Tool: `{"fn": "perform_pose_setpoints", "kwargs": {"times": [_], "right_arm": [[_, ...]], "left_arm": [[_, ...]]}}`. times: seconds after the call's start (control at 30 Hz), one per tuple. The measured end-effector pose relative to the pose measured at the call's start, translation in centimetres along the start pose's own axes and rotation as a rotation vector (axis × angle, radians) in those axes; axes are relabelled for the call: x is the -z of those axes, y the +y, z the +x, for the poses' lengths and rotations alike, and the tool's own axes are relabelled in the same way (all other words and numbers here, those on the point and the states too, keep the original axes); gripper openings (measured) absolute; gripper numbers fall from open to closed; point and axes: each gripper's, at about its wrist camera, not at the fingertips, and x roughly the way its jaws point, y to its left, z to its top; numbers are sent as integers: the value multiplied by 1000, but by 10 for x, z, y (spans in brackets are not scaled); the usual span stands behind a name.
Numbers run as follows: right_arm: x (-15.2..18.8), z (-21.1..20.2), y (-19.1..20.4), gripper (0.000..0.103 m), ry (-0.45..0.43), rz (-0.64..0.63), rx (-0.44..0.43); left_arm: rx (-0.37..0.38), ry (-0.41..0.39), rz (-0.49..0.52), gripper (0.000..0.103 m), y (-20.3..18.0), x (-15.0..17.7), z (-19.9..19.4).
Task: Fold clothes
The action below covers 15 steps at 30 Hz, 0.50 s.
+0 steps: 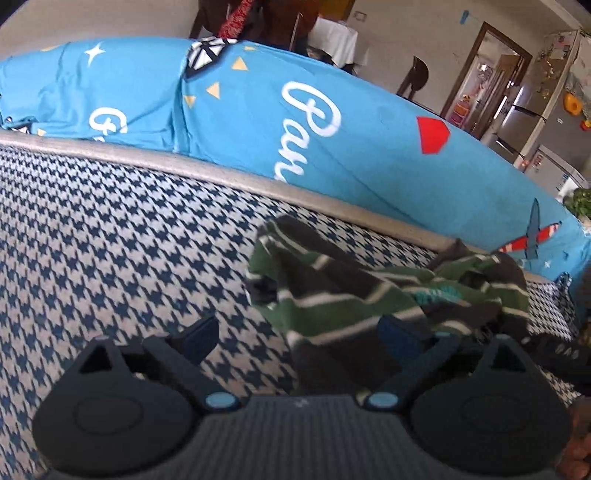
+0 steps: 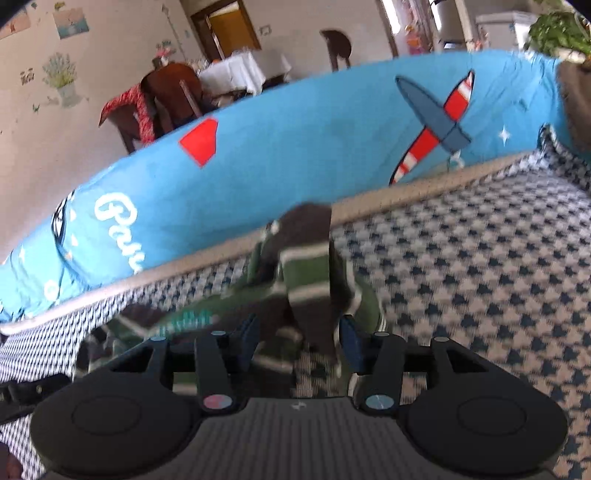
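I see a houndstooth cover [image 1: 122,236] in blue and white under everything, with a pale piped edge [image 1: 229,177] behind it. Past that edge lies a long blue cushion [image 1: 240,122] printed with stars, triangles, a red shape and a red-striped plane [image 2: 436,125]. Behind it there is a room: dark wooden chairs [image 2: 166,99], a white-clothed table [image 2: 240,70], a doorway [image 1: 484,74], a fridge [image 1: 532,122], a green plant [image 2: 557,33] and wall stickers. Nothing blocks either hand-held gripper.

The striped garment [image 1: 369,295], in green, dark grey and white, lies crumpled on the cover, close to the piped edge.

My left hand-held gripper [image 1: 301,339] is spread wide and released. The garment's near edge lies between its fingers, the left finger is over bare cover, and I see no pinch.

My right hand-held gripper [image 2: 301,343] is about half open. A fold of the garment [image 2: 310,266] rises between its fingers, but the view is blurred. The pads look clear of the cloth, so I read it as let go.

White script on the cushion reads "Pa", and the rest is cut off. A teal print on the garment is too blurred to read.
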Motion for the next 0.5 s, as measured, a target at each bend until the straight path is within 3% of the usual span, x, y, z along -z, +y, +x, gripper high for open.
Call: {"fn": "perform_pose_setpoints", "kwargs": {"times": [0.4,0.5], "right_arm": [[31,21,11,52,169,-36,-56],[36,23,21,59,168,-78,-48]], "left_arm": [[31,60,37,101,-15,14,8],[36,76,38,101,-15,17,12]]}}
